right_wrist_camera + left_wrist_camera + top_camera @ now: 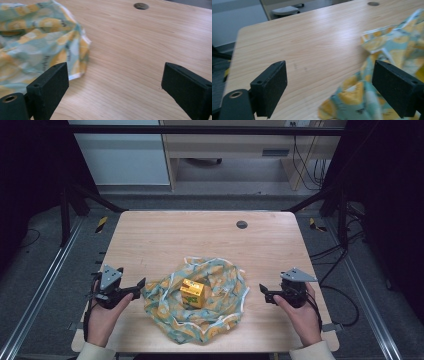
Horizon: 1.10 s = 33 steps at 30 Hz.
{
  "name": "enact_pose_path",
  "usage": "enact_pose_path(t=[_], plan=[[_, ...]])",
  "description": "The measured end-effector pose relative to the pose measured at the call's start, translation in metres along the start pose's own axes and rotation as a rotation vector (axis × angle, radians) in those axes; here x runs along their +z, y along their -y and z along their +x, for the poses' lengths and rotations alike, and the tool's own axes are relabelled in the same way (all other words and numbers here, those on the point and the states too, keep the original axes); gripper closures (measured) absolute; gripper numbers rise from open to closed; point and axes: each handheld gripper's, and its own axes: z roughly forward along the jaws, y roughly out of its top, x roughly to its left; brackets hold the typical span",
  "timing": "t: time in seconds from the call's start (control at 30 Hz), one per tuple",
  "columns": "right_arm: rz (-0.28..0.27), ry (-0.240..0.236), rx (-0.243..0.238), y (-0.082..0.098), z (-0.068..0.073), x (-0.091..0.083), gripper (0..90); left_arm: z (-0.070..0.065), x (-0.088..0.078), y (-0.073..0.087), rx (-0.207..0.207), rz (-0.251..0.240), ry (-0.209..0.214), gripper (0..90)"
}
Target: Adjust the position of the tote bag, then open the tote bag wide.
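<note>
We hold the left gripper (134, 289) with its two black jaws standing wide apart and nothing clamped; in the left gripper view the edge of the patterned cloth (384, 75) lies under and just beyond the jaw on the right of that view, while bare wood shows between the jaws. Our right gripper (266, 292) also has its jaws spread wide and empty; in the right gripper view the cloth's white-trimmed hem (82, 50) sits just past the jaw on the left of that view, apart from it. Between the two grippers lies the one cloth (200, 300), teal with yellow lemon prints, rumpled into a loose nest with raised folds around its rim. In its hollow sits one small yellow box (192, 293), upright, resting on the fabric, roughly midway between the two pairs of jaws. Beyond the cloth, the wooden table (165, 235) carries one round dark grommet hole (242, 224) toward its far edge.
</note>
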Motion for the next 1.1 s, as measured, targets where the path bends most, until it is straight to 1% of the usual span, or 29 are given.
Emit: enact_pose_path(t=[0.03,0.07,0.17,0.27,0.3,0.33,0.37,0.43,0.47,0.5,0.6,0.63,0.67,0.77,0.83,0.87,0.93,1.03,1.07,1.1], plan=[[-0.004,0.008,0.003,0.001,-0.004,0.000,7.1,0.007,0.001,0.002,-0.008,0.013,-0.021,11.8],[-0.007,0.037,0.015,0.003,-0.013,0.000,7.0,0.015,0.002,0.005,-0.028,0.024,-0.034,10.5],[-0.015,0.061,0.044,0.005,-0.022,0.001,7.0,0.024,0.003,0.008,-0.046,0.031,-0.053,8.9],[-0.023,0.088,0.056,0.006,-0.033,0.002,7.0,0.034,0.005,0.012,-0.052,0.041,-0.070,7.5],[-0.014,0.100,0.067,0.007,-0.038,0.003,7.0,0.037,0.006,0.012,-0.056,0.046,-0.072,7.2],[-0.009,0.112,0.064,0.009,-0.041,0.005,7.1,0.040,0.007,0.014,-0.063,0.054,-0.076,7.1],[-0.001,0.125,0.073,0.010,-0.047,0.006,7.6,0.042,0.008,0.015,-0.062,0.059,-0.077,6.9],[0.008,0.136,0.100,0.013,-0.054,0.007,7.9,0.048,0.012,0.018,-0.059,0.074,-0.081,6.1],[0.006,0.146,0.105,0.013,-0.056,0.007,8.2,0.051,0.014,0.020,-0.063,0.083,-0.089,6.1],[0.004,0.159,0.108,0.015,-0.060,0.006,8.6,0.054,0.015,0.021,-0.072,0.091,-0.091,6.1],[0.002,0.176,0.125,0.018,-0.066,0.004,8.6,0.062,0.016,0.025,-0.094,0.109,-0.093,6.1],[0.004,0.177,0.135,0.019,-0.068,0.004,8.6,0.063,0.016,0.026,-0.099,0.114,-0.088,6.1],[0.006,0.177,0.134,0.020,-0.069,0.005,8.7,0.064,0.017,0.028,-0.100,0.127,-0.079,6.1],[0.030,0.172,0.147,0.024,-0.071,0.007,8.8,0.064,0.018,0.028,-0.101,0.151,-0.074,6.6],[0.047,0.160,0.149,0.025,-0.070,0.008,9.0,0.061,0.019,0.027,-0.098,0.189,-0.053,6.9],[0.055,0.162,0.141,0.026,-0.069,0.009,9.7,0.059,0.020,0.027,-0.083,0.220,-0.036,6.9],[0.085,0.162,0.133,0.026,-0.065,0.010,11.3,0.054,0.022,0.027,-0.056,0.242,-0.030,7.1],[0.102,0.145,0.127,0.027,-0.057,0.010,11.5,0.049,0.023,0.026,-0.033,0.231,-0.036,7.1],[0.116,0.138,0.131,0.028,-0.055,0.011,11.2,0.048,0.024,0.026,-0.031,0.227,-0.034,7.0],[0.126,0.129,0.123,0.029,-0.053,0.012,10.8,0.047,0.024,0.026,-0.029,0.226,-0.033,7.0]])
